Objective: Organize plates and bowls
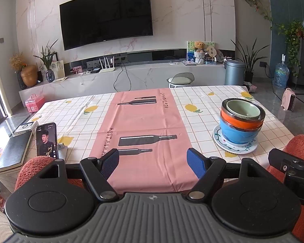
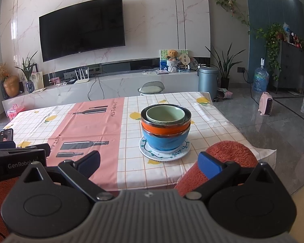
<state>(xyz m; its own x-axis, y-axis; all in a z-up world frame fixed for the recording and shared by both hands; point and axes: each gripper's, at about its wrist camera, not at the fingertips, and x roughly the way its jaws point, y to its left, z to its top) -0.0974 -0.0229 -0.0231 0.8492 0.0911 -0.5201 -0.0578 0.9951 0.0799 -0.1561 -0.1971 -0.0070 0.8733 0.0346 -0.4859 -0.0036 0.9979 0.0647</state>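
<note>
Bowls (image 2: pixel 165 128) nested on plate (image 2: pixel 164 154); stacking looks done. My left gripper (image 1: pixel 153 163) and right gripper (image 2: pixel 150 165) gape empty, held back. Next: confirm, or withdraw.

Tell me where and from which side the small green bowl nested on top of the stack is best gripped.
Probably by the rim of the green bowl, from above with the right gripper, one finger inside and one outside. It sits sunk in the orange bowl, so its sides are mostly hidden; the near-left rim stands clearest. Both grippers are open.
</note>
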